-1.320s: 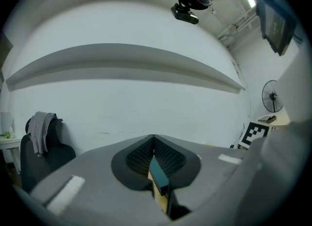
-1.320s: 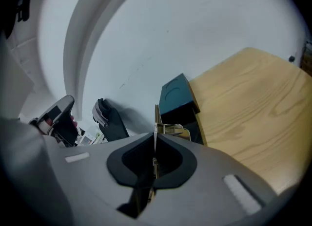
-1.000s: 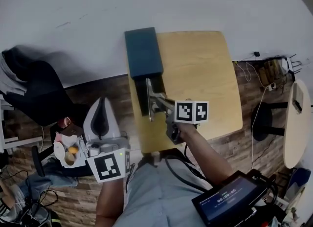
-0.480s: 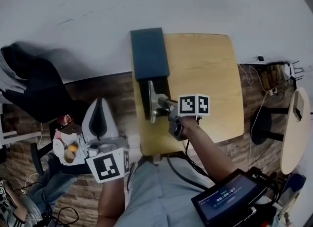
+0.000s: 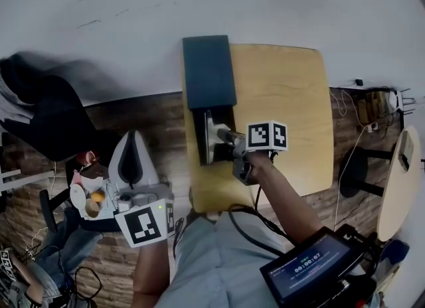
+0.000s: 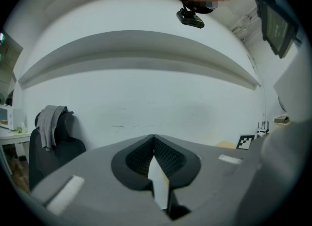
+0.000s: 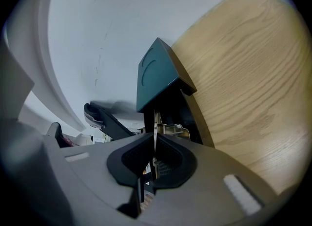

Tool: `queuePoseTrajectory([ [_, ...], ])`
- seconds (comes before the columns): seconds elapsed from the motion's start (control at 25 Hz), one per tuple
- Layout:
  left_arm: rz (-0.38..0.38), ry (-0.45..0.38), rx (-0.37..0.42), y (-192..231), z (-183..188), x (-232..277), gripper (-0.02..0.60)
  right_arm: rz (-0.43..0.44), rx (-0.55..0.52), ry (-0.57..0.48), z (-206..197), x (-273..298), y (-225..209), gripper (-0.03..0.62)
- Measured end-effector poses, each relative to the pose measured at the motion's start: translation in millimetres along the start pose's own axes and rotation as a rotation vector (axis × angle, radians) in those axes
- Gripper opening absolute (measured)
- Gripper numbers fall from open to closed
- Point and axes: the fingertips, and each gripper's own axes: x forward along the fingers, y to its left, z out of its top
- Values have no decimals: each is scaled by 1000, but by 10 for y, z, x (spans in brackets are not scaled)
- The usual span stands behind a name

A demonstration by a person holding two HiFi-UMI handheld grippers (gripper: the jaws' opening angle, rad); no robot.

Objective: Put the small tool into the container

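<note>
While your left gripper hangs off to the left of the light wooden table, level and facing a white wall, its jaws are pressed together with nothing between them. Moving right, the dark teal rectangular box lies lengthwise along the table's left edge. Its teal lid covers the far part and the near part stands open and dark. You can see nothing in that open part except the small silvery metal tool, which sits over its left side, close along the left wall. Whether the tool rests on the bottom or hangs just above it, you cannot tell. The tool is thin and flat, with a duller metal piece running from it towards your grip. In the head view its long axis runs along the box's length, away from you. In the right gripper view you see it edge-on as a narrow upright line reaching out towards the box. Your right gripper, tilted downward over the table, is clamped tight on that tool.
</note>
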Motion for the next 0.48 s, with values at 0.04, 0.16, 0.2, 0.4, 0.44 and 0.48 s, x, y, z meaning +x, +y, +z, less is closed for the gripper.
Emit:
queuePoseTrajectory([
  [0.04, 3, 2, -1, 13, 4, -11, 11, -1, -3, 3, -4, 9, 8, 3],
  [0.16, 11, 4, -1, 30, 13, -45, 11, -9, -20, 7, -13, 25, 17, 5],
  [0.2, 13, 5, -1, 32, 15, -54, 11, -12, -28, 6, -10, 27, 14, 3],
  [0.4, 25, 8, 2, 57, 17, -94, 11, -32, -79, -1, -12, 43, 12, 3],
  [0.44, 28, 9, 3, 61, 17, -101, 12, -33, -83, -2, -17, 47, 16, 3],
  [0.48, 30, 10, 3, 65, 17, -108, 11, -34, -86, -2, -23, 52, 20, 4],
])
